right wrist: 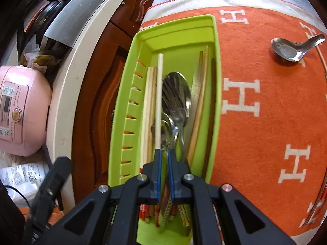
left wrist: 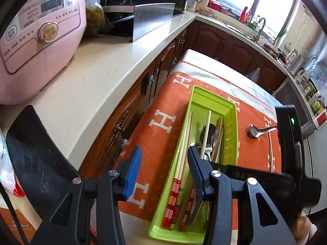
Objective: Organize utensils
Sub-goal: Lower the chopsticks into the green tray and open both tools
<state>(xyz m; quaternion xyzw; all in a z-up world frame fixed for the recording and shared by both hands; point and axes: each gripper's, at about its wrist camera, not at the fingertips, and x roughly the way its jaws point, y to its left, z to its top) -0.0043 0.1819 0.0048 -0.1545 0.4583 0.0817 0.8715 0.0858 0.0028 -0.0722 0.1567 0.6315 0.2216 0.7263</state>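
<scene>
On the left, the pink rice cooker [left wrist: 36, 38] stands on the pale countertop [left wrist: 98, 77], well away from the work. The left gripper [left wrist: 164, 159] hovers beside the near end of the green tray [left wrist: 233, 126], with its jaws wide apart and nothing between them. In the tray lie chopsticks with red ends [left wrist: 173, 200], metal spoons [left wrist: 210, 134] and some darker wooden sticks.

The right gripper [right wrist: 164, 157] is above the tray [right wrist: 214, 106], and its jaws are nearly closed on a pale chopstick [right wrist: 159, 102], which points along the tray above the spoons [right wrist: 177, 94]. The step in hand seems to be laying this chopstick in the tray. To do it well, I think it should be kept parallel to the long walls, lowered until it rests on the pile, and only then let go, so it does not roll or stand across the spoons.

The slotted left wall of the tray is close to the chopstick, and beyond it the cabinet front is near, so there is little room on that side. To the right, the orange cloth [right wrist: 265, 122] is open. One metal soup spoon [right wrist: 290, 48] lies there, well apart from the tray, not yet put away
</scene>
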